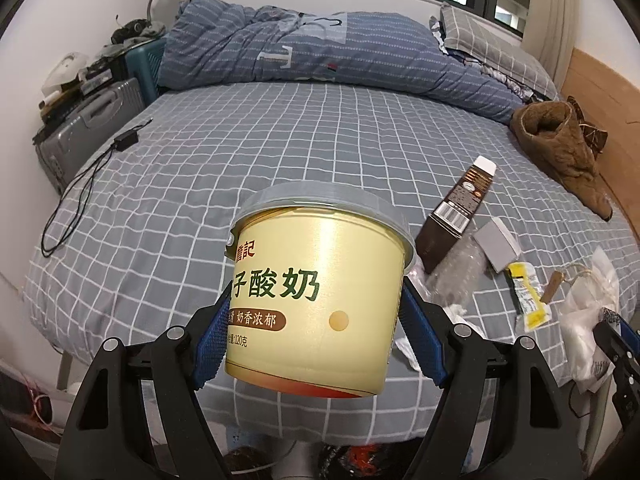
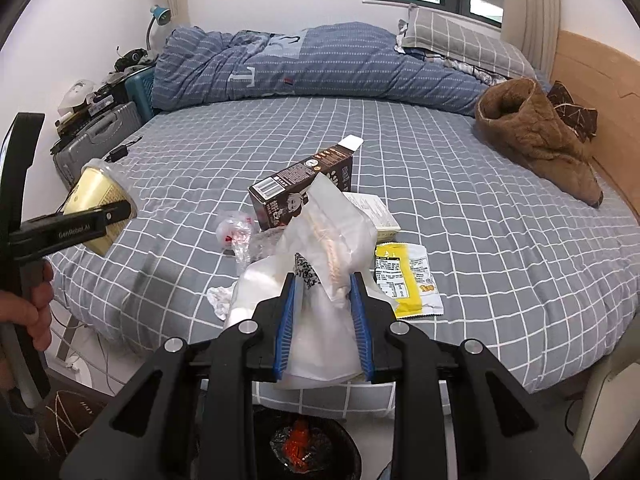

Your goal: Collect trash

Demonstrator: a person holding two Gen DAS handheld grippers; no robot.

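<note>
My left gripper (image 1: pixel 316 312) is shut on a cream yogurt cup (image 1: pixel 320 292) with a clear lid, held above the front edge of the bed; the cup also shows in the right wrist view (image 2: pixel 100 204). My right gripper (image 2: pixel 324 300) is shut on a white plastic bag (image 2: pixel 328 264), lifted near the bed's front edge; the bag shows in the left wrist view (image 1: pixel 588 320). On the bed lie a brown carton (image 2: pixel 300 188), a yellow wrapper (image 2: pixel 404 276), a clear crumpled wrapper (image 2: pixel 236 232), a white tissue (image 2: pixel 218 298) and a small white box (image 2: pixel 376 212).
A black trash bin (image 2: pixel 304 448) with red contents stands on the floor below my right gripper. The grey checked bed (image 2: pixel 460 200) holds a blue duvet (image 2: pixel 304 64), a brown garment (image 2: pixel 536 136) and a black charger cable (image 1: pixel 80 184). A grey suitcase (image 1: pixel 80 132) stands at left.
</note>
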